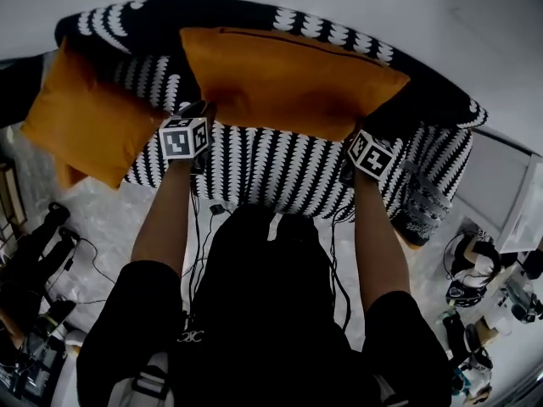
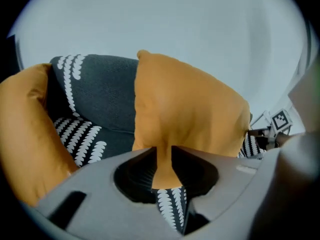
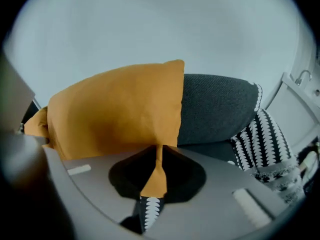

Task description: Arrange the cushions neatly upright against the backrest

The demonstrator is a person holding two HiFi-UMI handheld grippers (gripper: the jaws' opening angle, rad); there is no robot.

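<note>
Left gripper (image 2: 163,159) and right gripper (image 3: 159,159) pinch the orange cushion's (image 1: 288,79) lower corners, steadying it upright against the backrest (image 1: 157,24).

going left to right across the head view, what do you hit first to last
left orange cushion → left hand-held gripper → middle orange cushion → right hand-held gripper → right end of the patterned sofa
</note>
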